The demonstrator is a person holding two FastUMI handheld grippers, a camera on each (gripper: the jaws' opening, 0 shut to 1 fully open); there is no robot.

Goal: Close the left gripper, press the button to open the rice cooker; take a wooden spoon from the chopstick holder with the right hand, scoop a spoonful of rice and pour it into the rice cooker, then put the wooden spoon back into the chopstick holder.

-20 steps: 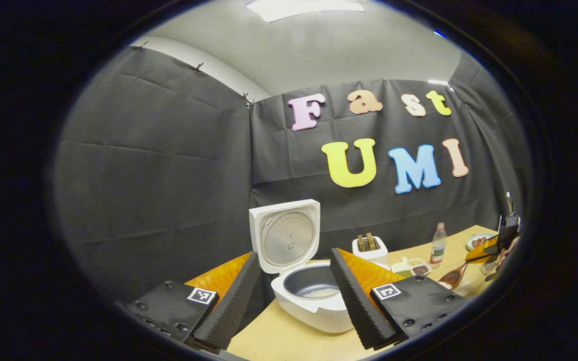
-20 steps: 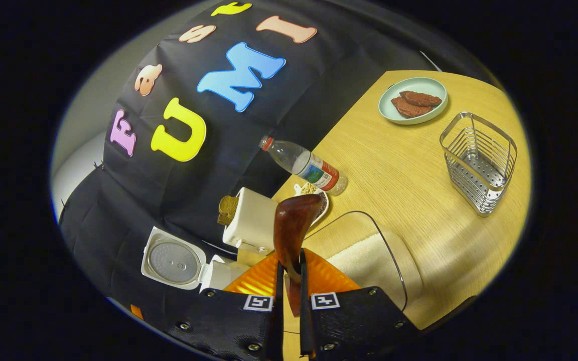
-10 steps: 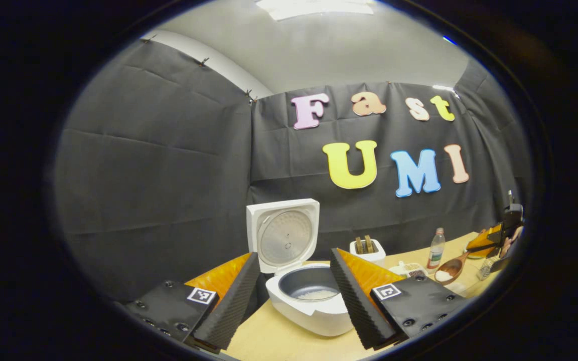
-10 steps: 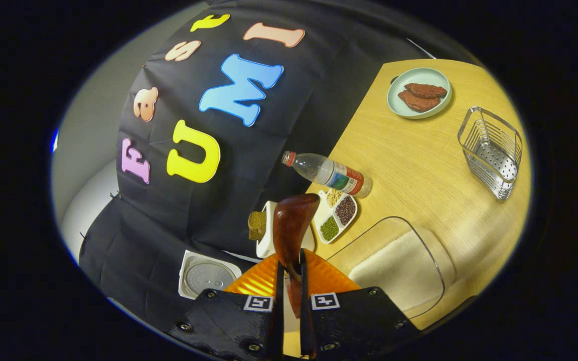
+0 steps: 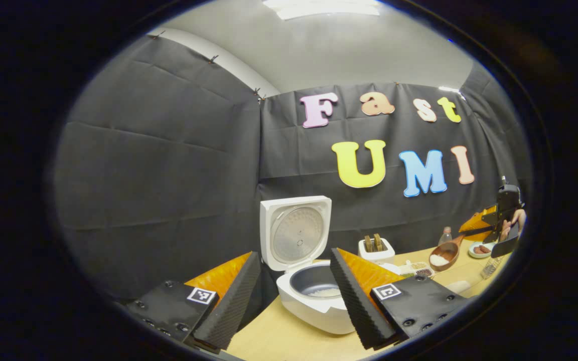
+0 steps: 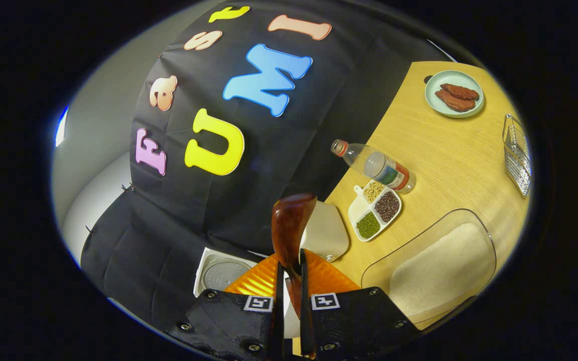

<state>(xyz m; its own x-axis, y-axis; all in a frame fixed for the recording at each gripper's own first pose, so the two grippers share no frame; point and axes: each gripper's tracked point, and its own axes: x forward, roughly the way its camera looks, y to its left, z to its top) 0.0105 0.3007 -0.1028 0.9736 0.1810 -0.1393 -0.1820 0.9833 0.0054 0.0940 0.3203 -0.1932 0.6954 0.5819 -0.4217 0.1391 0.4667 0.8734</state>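
Observation:
The white rice cooker [image 5: 314, 306] stands with its lid [image 5: 296, 233] raised, a little rice lying in the dark inner pot. My left gripper [image 5: 294, 296] hangs open in front of it, fingers on either side, touching nothing. At the far right of the left gripper view, the right gripper [image 5: 489, 225] carries the wooden spoon [image 5: 442, 254] above the table, white rice in its bowl. In the right gripper view, my right gripper [image 6: 289, 273] is shut on the spoon's handle, the spoon bowl [image 6: 289, 225] seen from its back. The cooker lid [image 6: 221, 273] peeks out below left. The wire chopstick holder [image 6: 517, 153] stands at the right edge.
A clear tub of rice [image 6: 437, 268] sits on the wooden table [image 6: 444, 150] near the gripper. Farther off are a divided dish of beans [image 6: 374, 210], a lying-looking plastic bottle [image 6: 377, 165], a white toaster [image 6: 324, 230] and a plate of meat [image 6: 454, 93].
The right gripper has lifted the loaded spoon out of the rice tub and carried it higher, toward the cooker. The left gripper stays open, its view shifting slightly.

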